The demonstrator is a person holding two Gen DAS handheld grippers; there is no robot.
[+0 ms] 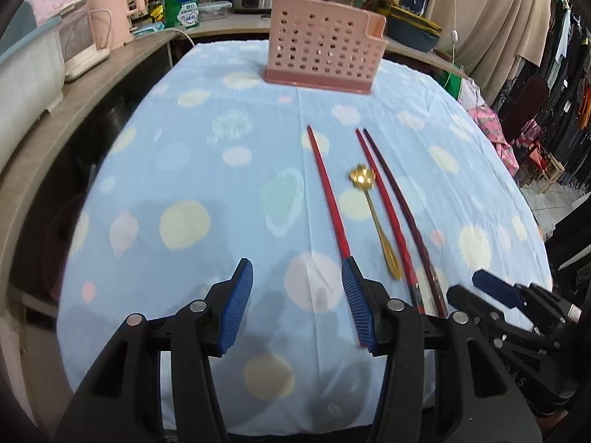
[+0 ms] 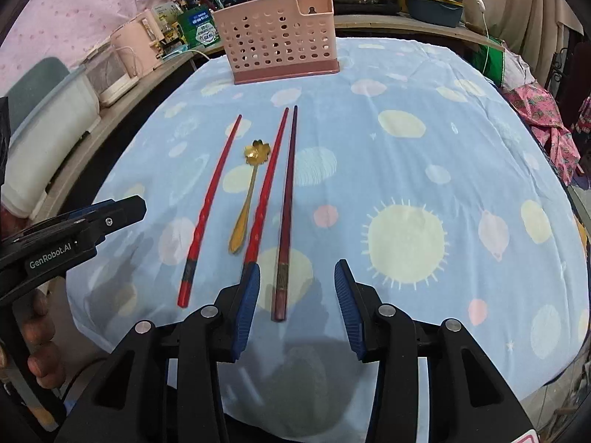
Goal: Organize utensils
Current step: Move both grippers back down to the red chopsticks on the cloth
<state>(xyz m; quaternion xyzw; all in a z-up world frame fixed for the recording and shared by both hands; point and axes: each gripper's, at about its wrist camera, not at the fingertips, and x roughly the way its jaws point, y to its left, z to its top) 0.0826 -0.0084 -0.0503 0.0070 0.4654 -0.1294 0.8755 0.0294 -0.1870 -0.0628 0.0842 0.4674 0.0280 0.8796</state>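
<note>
- The left gripper (image 1: 297,277) hangs over the near part of the tabletop (image 1: 192,170), which is covered by a light blue cloth with pale dots; its blue-padded jaws stand apart with only cloth between them.
- The right gripper (image 2: 297,280) is likewise over the near edge, its jaws parted and gripping nothing.
- Four utensils lie flat on the cloth, side by side, running away from the jaws.
- A red chopstick (image 2: 210,206) lies furthest left of the right jaws; in the left wrist view its near end passes behind the tip of the left gripper's right-hand jaw, and I cannot tell if they touch.
- A gold spoon (image 2: 245,199) with a flower-shaped bowl lies next, bowl pointing away, handle towards the jaws.
- A second red chopstick (image 2: 267,184) lies just right of the spoon; its near end meets the tip of the right gripper's left-hand jaw in that view.
- A dark maroon chopstick (image 2: 288,203) lies just beside it, its near end reaching into the gap between the right jaws, not pressed by either pad.
- A pink perforated utensil holder (image 2: 277,44) stands upright at the far end of the cloth, well ahead of both jaws and apart from the utensils.
- Fingers of a hand (image 2: 40,332) holding the left gripper show at the left edge of the right wrist view.
</note>
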